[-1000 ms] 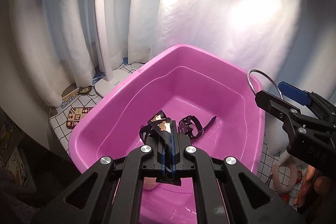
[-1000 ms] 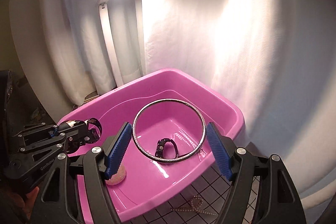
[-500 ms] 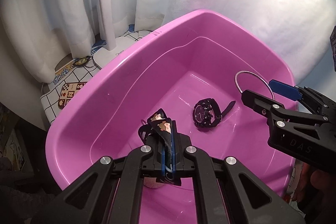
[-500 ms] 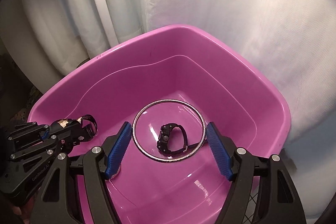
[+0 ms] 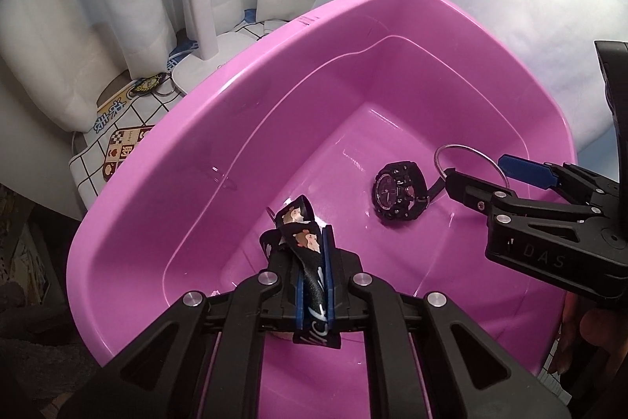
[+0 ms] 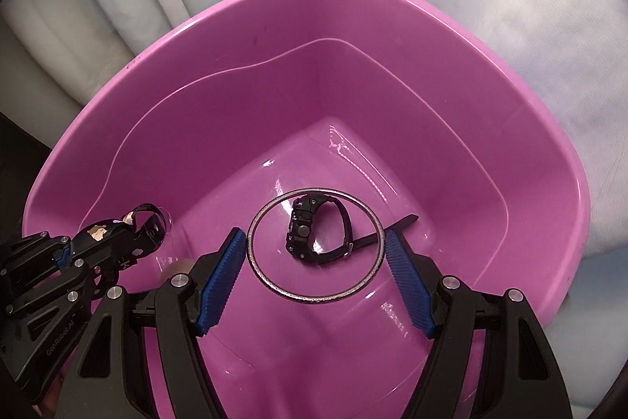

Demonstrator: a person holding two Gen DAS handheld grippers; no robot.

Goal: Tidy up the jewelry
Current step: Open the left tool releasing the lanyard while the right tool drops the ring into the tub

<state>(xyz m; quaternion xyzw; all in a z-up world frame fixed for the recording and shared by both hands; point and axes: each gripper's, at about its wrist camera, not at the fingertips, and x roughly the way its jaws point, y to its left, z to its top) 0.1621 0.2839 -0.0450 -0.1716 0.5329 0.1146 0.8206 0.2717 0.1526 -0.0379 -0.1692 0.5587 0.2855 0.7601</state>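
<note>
Jewelry is being gathered into the pink tub (image 6: 541,222), and two pieces are over it at once, neither yet let go. A black watch (image 6: 318,226) already lies on the tub floor with its strap splayed out to one side. The right hand-held gripper (image 6: 314,275) reaches in over the tub's near side with its blue pads (image 6: 219,277) spread wide, and a thin silver bangle (image 6: 314,299) spans the gap between them, its rim meeting a pad on each side; it looks pinched across its width rather than resting on anything. Seen through the ring, the watch sits below it. The left hand-held gripper (image 5: 314,281) has its jaws drawn almost together on a black printed strap (image 5: 302,234) with small cartoon animals on it, whose loop sticks up past the fingertips, above the tub floor near the left wall. Outside the tub, a table (image 5: 117,144) with a checked cloth shows at the left, with a white lamp base (image 5: 212,65) on it. The step in hand appears to be the drop-off. Next, each gripper probably needs to go a little lower and open, the right one spreading further so the bangle falls free; setting it slightly aside of the watch would keep it from landing on the watch case or snagging the strap.
</note>
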